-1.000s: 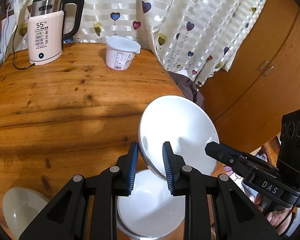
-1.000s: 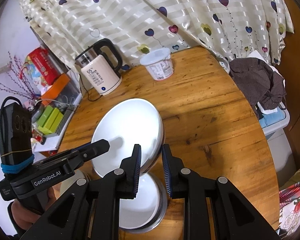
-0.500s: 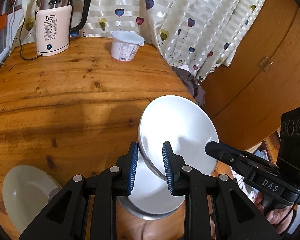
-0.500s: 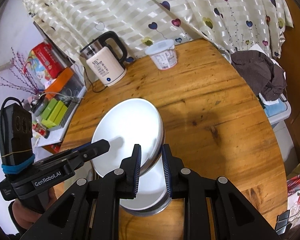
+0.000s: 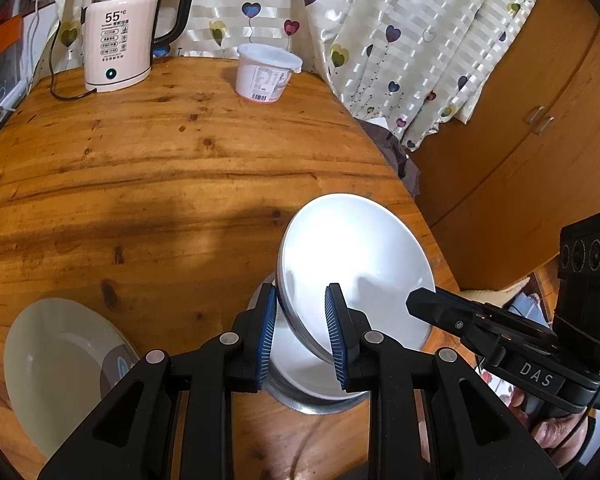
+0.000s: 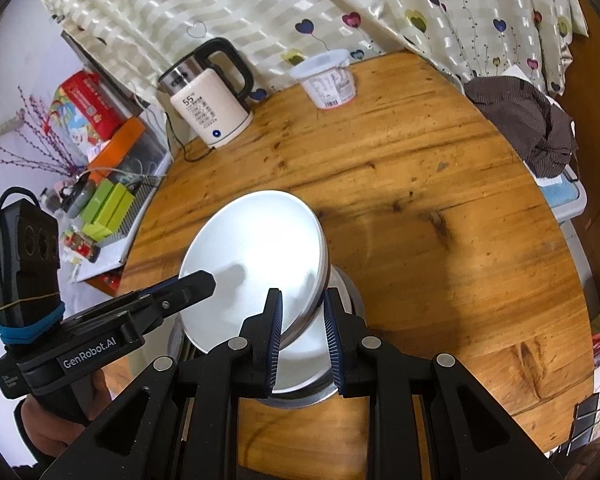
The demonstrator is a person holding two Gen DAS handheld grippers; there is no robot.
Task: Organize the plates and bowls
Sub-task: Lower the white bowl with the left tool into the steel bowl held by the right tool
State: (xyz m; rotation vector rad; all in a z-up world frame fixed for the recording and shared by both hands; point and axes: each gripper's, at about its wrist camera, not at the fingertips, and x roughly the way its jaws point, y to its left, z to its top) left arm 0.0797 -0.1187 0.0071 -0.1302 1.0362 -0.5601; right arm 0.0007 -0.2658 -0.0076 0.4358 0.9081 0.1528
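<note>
The middle of the round wooden table [image 5: 148, 184] lies bare, giving wide room to pass. Along the far edge stand a kettle [image 5: 120, 40] with its cord and, apart from it, a white tub [image 5: 266, 74]. At the near side a cream plate [image 5: 60, 360] lies left of a metal bowl [image 6: 320, 394], with a strip of bare wood between them

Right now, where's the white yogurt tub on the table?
The yogurt tub stands at the round table's far edge against the heart curtain, just right of the kettle in both views.
</note>
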